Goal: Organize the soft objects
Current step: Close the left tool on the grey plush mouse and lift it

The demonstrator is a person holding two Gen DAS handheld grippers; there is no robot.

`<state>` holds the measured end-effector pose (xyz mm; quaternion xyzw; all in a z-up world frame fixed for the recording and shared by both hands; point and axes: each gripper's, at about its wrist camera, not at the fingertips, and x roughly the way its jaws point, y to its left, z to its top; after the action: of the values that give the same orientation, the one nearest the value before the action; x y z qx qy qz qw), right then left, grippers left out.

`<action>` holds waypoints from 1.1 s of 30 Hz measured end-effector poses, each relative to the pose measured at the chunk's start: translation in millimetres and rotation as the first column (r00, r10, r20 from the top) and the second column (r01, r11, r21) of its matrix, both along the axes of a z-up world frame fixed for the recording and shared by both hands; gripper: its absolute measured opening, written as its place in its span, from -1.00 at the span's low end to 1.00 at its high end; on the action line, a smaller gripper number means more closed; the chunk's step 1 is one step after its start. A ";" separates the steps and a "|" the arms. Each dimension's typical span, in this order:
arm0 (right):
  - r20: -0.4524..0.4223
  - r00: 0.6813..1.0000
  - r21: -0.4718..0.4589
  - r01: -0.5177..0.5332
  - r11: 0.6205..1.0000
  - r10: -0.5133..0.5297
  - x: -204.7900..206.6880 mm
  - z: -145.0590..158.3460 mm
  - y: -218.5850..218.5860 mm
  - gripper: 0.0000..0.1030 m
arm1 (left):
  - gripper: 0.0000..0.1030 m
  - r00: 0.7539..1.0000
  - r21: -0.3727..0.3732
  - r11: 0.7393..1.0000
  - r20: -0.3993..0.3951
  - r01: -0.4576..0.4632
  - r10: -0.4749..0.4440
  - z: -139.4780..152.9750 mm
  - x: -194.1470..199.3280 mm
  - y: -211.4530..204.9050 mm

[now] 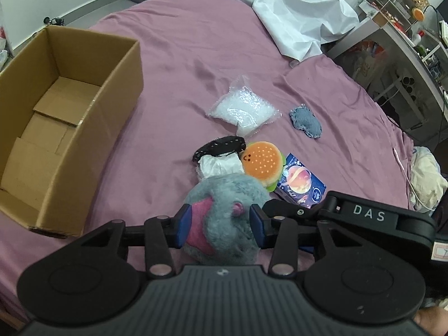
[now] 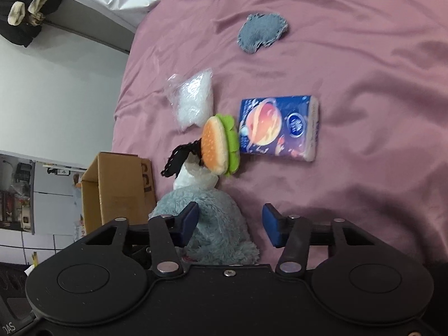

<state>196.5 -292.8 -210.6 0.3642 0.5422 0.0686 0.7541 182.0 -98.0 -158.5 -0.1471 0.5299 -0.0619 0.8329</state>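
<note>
Two wrist views cover the scene.

Left wrist view: the left gripper (image 1: 221,225) points steeply down at the bed (image 1: 182,56), which has a pink sheet. Its jaws are clamped on the grey plush toy (image 1: 224,196), one blue pad pressed into each side. The right gripper (image 1: 350,218) enters from the right edge, level with the toy; its fingertips are hidden here. Beyond the toy lie a white wad (image 1: 218,166), a black fabric piece (image 1: 219,147), a burger plush (image 1: 261,162) and a blue tissue pack (image 1: 301,183), all close together. A clear bag of white filling (image 1: 242,109) and a denim pouch (image 1: 305,121) lie farther out. An open cardboard box (image 1: 64,128) sits on the bed to the left.

Right wrist view: the right gripper (image 2: 231,224) angles down over the sheet (image 2: 364,84). Its jaws stand apart. The left pad (image 2: 190,219) meets the fur of the plush toy (image 2: 218,224); the right pad (image 2: 273,225) stands clear of it. The burger plush (image 2: 219,145) touches the tissue pack (image 2: 280,127).
</note>
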 end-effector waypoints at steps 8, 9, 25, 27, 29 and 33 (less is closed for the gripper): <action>0.006 1.000 0.006 -0.017 1.000 0.017 1.2 1.2 3.4 -0.05 | -0.16 0.999 -0.049 0.998 -0.027 -0.046 0.044 -5.1 -8.9 11.3; 0.006 1.000 0.010 -0.014 1.000 0.014 2.1 1.0 2.9 -0.05 | -0.16 0.998 -0.047 0.998 -0.032 -0.049 0.047 -7.5 -9.2 11.9; 0.005 0.995 0.022 -0.098 0.995 0.098 6.1 -3.8 18.2 -0.27 | -0.65 0.994 -0.031 0.995 -0.069 -0.092 0.090 -18.2 3.2 18.6; 0.000 0.995 0.018 -0.096 0.995 0.096 8.4 -7.1 20.2 -0.36 | -0.65 0.993 -0.010 0.996 -0.081 -0.092 0.091 -22.4 7.3 17.9; 0.004 0.994 0.003 -0.107 0.994 0.107 8.2 -7.2 24.3 -0.46 | -0.66 0.989 -0.015 0.994 -0.104 -0.106 0.103 -27.4 12.2 20.7; 0.040 0.994 -0.011 -0.106 0.994 0.106 5.1 -1.5 24.6 -0.60 | -0.70 0.992 -0.012 0.996 -0.088 -0.090 0.089 -20.9 14.7 20.7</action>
<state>201.6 -268.2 -212.0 0.3300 0.5455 0.1135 0.7620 196.7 -77.3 -179.4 -0.1799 0.5581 -0.0223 0.8097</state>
